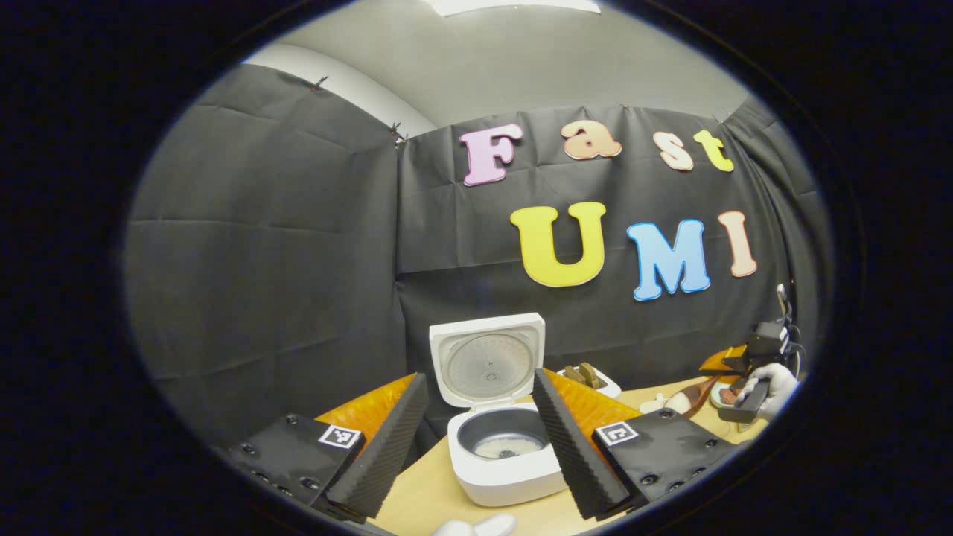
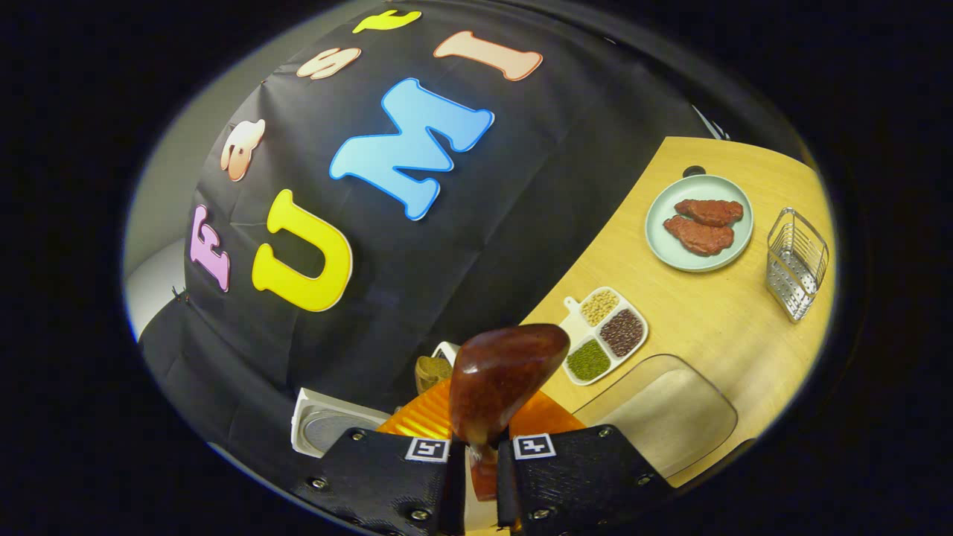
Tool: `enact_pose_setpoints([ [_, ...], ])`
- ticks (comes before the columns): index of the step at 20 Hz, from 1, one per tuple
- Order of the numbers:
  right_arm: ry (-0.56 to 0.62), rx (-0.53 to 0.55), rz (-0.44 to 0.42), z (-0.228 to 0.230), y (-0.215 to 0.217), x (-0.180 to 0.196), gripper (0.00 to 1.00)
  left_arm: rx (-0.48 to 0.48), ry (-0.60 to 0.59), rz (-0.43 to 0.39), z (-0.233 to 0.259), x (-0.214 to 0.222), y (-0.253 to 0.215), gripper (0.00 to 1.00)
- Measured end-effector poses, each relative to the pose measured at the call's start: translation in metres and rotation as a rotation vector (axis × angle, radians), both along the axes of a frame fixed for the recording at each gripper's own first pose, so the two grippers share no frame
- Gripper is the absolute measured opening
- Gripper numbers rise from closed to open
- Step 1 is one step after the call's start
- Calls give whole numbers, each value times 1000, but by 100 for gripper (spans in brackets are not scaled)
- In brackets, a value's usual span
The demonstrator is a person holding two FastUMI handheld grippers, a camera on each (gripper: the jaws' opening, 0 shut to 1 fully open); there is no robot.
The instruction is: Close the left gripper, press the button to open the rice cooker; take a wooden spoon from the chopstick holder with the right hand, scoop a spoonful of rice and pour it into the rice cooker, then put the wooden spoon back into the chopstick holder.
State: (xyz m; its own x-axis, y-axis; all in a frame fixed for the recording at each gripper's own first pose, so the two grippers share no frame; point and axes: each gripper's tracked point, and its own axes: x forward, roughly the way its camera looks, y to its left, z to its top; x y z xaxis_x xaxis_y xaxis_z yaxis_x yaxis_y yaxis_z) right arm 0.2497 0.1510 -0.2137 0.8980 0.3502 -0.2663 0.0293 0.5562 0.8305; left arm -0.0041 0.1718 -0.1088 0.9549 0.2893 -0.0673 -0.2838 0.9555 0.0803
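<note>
Nearest me in the right gripper view, my right gripper point(image 2: 482, 476) has its jaws pinching the handle of the wooden spoon point(image 2: 500, 381), whose bowl rises just above them; beyond it on the tabletop point(image 2: 715, 320) lie a divided dish of beans point(image 2: 604, 333), a plate of meat point(image 2: 698, 222) and a wire chopstick holder point(image 2: 797, 262). In the left gripper view my left gripper point(image 1: 476, 439) has its jaws spread, and between them stands the rice cooker point(image 1: 500, 447) with its lid point(image 1: 488, 359) up and a little rice in the pot.
</note>
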Motion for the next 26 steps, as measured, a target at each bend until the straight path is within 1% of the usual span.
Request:
enact_pose_setpoints([
  [3, -18, 30, 28, 28, 40, 4, 17, 6, 7, 21, -4, -7, 16, 100],
  [7, -37, 28, 108, 54, 108, 4, 17, 12, 4, 51, -8, -16, 29, 100],
  [13, -40, 27, 228, 64, 209, -4, 17, -4, -2, 115, -12, -35, 49, 100],
  [16, -34, 1, 274, 54, 249, -10, 17, 7, 8, 136, -16, -43, 57, 100],
  [20, -16, -38, 325, 30, 292, -16, 17, 15, 10, 164, -16, -54, 67, 100],
  [26, -38, -135, 329, 10, 311, -13, 17, 17, 33, 207, -22, -62, 81, 100],
])
